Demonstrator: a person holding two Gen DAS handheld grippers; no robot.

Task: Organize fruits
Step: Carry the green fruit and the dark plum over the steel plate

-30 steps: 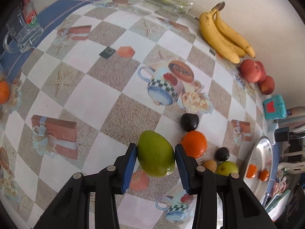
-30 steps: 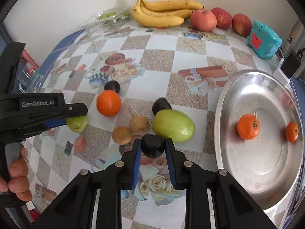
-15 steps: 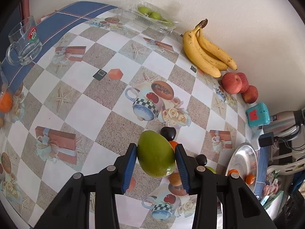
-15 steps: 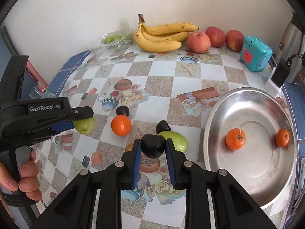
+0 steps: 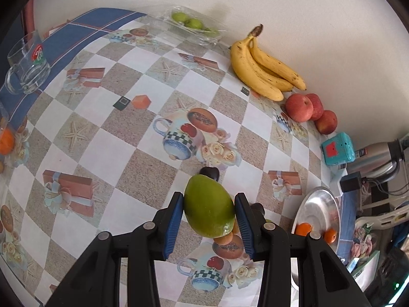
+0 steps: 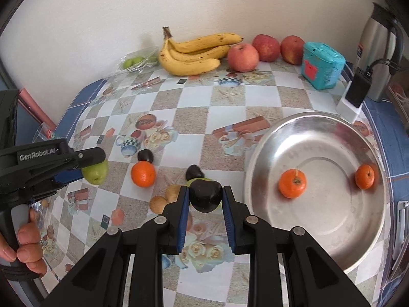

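Left wrist view: the left gripper clamps a green mango between its blue pads, part-open to the fruit's width, clear above the checked table. Bananas and apples line the far edge by the wall; a steel bowl sits toward the right edge with two oranges inside.

Right wrist view: the right gripper is closed tight on a dark plum, held in the air near the bowl's left rim. Loose on the table's middle lie an orange, two more dark plums and two small brown fruits. The left gripper, gripped by a hand, carries the mango at the left.

Judged from this, the step is carrying both fruits to their places. Done well, the plum should be lowered well inside the bowl before release, since a round fruit may roll; the mango needs a steady, level carry, as only its sides are pinched.
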